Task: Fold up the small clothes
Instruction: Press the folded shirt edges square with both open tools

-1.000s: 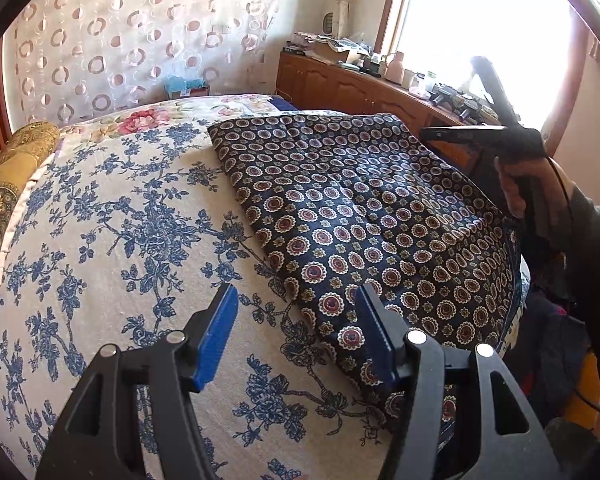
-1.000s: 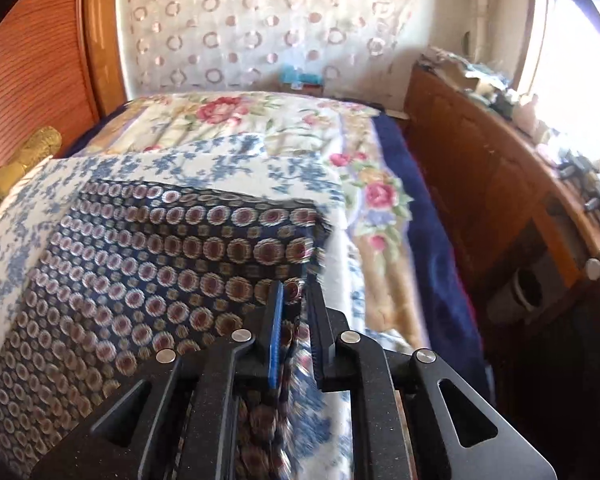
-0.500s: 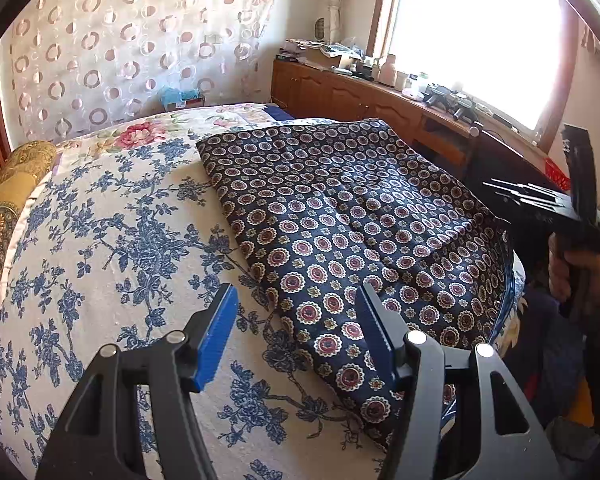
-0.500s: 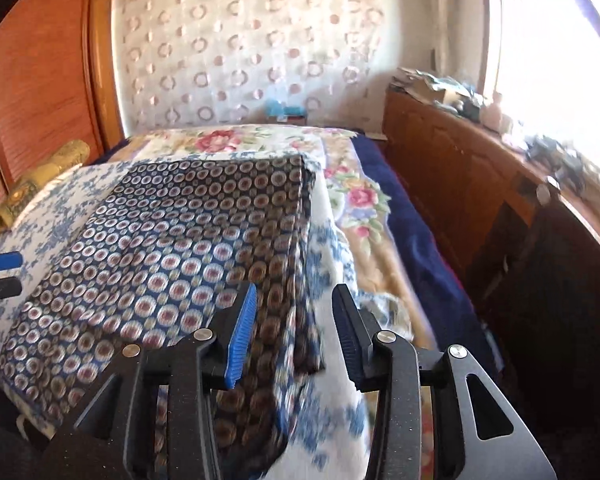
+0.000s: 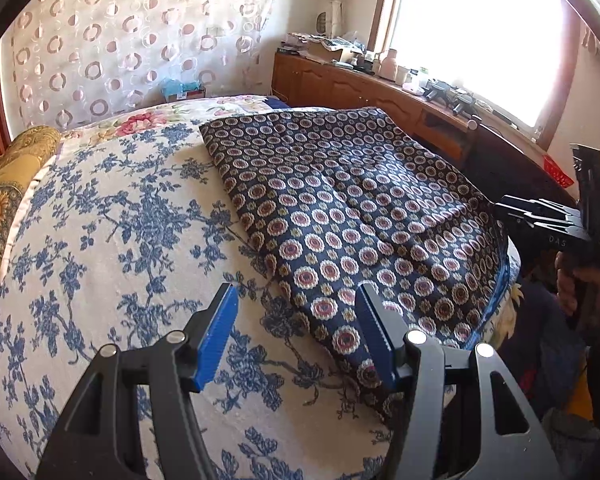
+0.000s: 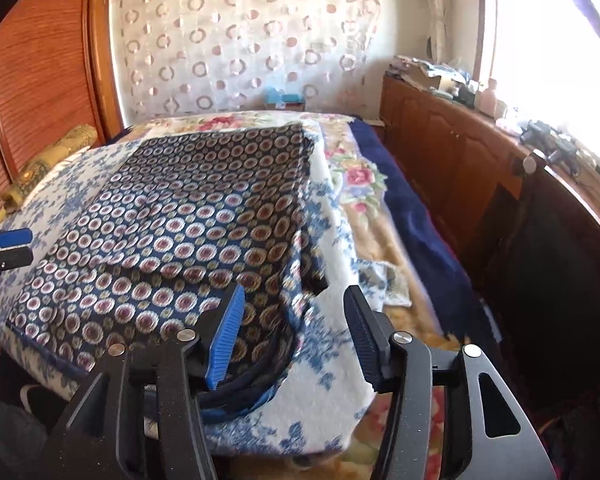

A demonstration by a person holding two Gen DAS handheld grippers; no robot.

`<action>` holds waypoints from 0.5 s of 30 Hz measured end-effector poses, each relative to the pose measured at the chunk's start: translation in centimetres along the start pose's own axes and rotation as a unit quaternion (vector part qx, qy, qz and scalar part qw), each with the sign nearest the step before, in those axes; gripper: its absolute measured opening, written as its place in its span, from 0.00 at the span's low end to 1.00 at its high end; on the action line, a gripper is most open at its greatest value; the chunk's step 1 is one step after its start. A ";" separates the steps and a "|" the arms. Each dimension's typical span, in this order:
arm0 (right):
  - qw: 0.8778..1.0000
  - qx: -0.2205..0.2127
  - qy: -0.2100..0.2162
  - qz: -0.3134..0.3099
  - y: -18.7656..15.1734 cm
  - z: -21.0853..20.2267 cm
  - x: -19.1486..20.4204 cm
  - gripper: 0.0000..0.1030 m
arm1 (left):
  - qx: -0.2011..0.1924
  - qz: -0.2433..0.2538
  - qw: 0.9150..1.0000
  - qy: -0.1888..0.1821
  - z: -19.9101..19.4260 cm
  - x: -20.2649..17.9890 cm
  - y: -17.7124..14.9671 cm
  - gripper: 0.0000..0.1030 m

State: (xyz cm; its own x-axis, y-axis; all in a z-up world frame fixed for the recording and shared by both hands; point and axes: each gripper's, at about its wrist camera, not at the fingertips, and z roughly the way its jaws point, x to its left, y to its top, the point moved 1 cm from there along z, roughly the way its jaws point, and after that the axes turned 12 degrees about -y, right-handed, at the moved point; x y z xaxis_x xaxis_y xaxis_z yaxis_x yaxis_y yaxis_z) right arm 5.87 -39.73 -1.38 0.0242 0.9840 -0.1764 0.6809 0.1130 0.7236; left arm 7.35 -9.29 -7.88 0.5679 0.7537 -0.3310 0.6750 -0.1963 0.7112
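A navy cloth with round medallions [image 5: 340, 216] lies folded flat on the blue-flowered white bedspread [image 5: 112, 240]. My left gripper [image 5: 296, 300] is open above the cloth's near left edge, with nothing pinched. In the right wrist view the same cloth [image 6: 188, 216] fills the left half. My right gripper [image 6: 296, 296] hovers over the cloth's near right corner with its jaws opening, and the pads touch nothing. The right gripper [image 5: 540, 216] also shows in the left wrist view, held by a hand [image 5: 576, 284] beside the bed. The left gripper's fingertips [image 6: 8, 238] peek in at the left edge.
A yellow bolster [image 5: 4, 196] lies at the bed's left side. A flowered blanket with a blue border [image 6: 364, 184] covers the bed's right side. A long wooden cabinet [image 6: 440, 148] under the window carries clutter. A wooden panel [image 6: 40, 80] stands at the left.
My right gripper has let go of the cloth's edge, opened and drawn back toward the bed's near corner. The cloth has settled flat. The left gripper has stayed still and open.
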 end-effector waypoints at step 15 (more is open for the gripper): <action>0.999 0.041 0.007 -0.005 -2.0 1.7 1.2 0.52 | 0.029 -0.005 0.999 -0.041 1.2 -1.0 -2.1 0.44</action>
State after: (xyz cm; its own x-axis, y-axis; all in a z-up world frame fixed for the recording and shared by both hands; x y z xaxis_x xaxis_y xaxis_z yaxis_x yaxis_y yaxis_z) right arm 5.75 -39.06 -4.14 0.0077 0.9849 -0.1729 0.7381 0.1111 0.6655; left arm 5.96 -10.34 -9.77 0.5954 0.7029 -0.3890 0.7057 -0.2262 0.6714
